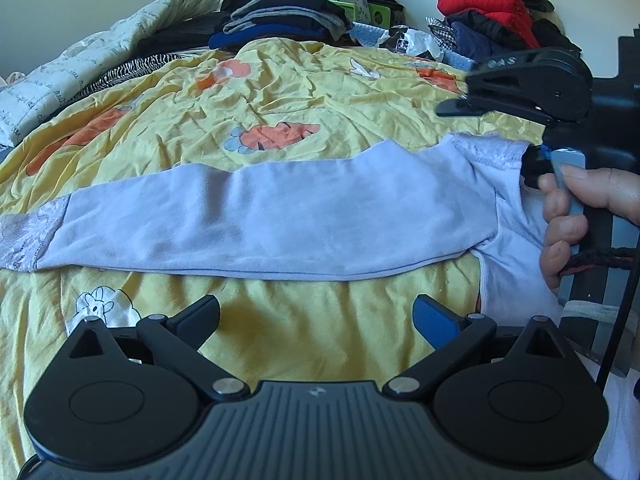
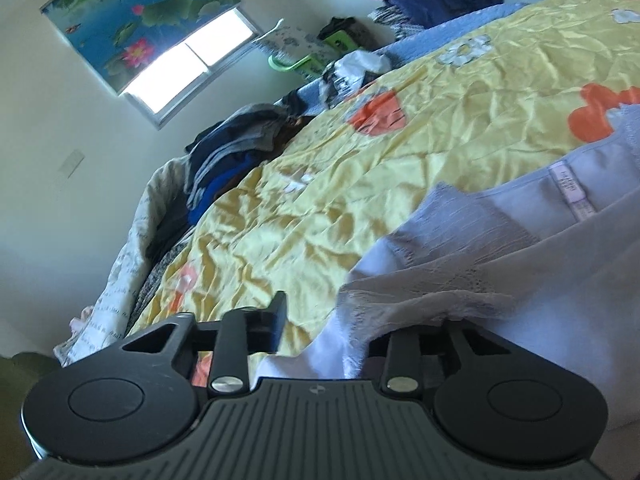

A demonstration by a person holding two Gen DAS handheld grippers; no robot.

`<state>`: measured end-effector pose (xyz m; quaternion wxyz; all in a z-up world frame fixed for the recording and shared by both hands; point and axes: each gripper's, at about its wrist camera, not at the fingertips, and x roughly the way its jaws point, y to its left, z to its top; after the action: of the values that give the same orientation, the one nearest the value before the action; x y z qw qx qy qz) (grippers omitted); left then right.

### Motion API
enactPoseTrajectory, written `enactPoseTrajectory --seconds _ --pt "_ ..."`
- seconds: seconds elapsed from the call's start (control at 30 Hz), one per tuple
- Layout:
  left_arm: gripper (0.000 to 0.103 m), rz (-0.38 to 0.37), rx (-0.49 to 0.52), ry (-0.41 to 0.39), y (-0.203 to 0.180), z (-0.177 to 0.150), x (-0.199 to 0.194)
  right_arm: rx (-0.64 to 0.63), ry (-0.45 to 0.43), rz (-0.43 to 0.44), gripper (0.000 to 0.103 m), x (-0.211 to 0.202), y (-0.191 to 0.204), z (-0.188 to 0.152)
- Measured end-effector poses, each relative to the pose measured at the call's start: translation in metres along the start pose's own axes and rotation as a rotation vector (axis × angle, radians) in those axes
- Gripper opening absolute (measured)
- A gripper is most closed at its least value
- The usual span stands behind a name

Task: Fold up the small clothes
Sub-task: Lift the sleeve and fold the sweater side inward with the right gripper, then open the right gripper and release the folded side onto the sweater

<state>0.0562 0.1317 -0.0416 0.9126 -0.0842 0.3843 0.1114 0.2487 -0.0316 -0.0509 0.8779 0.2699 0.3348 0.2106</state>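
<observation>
A pale lilac long-sleeved shirt (image 1: 280, 216) lies on the yellow bedspread (image 1: 280, 92), one sleeve stretched out to the left with a lace cuff (image 1: 28, 236). My left gripper (image 1: 316, 320) is open and empty, just in front of the sleeve's near edge. My right gripper (image 1: 460, 108) shows at the right of the left wrist view, above the shirt's shoulder, held in a hand (image 1: 576, 208). In the right wrist view the right gripper (image 2: 352, 320) is open, and the shirt's lace edge (image 2: 420, 292) drapes over its right finger. The shirt's neck label (image 2: 572, 192) shows.
Folded dark clothes (image 1: 276, 16) are stacked at the back of the bed. A red and dark pile (image 1: 492, 12) sits at the back right. A white quilt (image 1: 80, 64) lies along the left side. A window with a flowered blind (image 2: 160, 32) is on the wall.
</observation>
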Motion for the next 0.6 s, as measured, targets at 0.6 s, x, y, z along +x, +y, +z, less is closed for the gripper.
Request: enactPoseTrajectory --seconds 0.6 --pt "0.103 0.01 -0.011 0.013 0.003 0.0 0.001 -0.039 0.072 0.314 0.066 -0.011 0.049 0.013"
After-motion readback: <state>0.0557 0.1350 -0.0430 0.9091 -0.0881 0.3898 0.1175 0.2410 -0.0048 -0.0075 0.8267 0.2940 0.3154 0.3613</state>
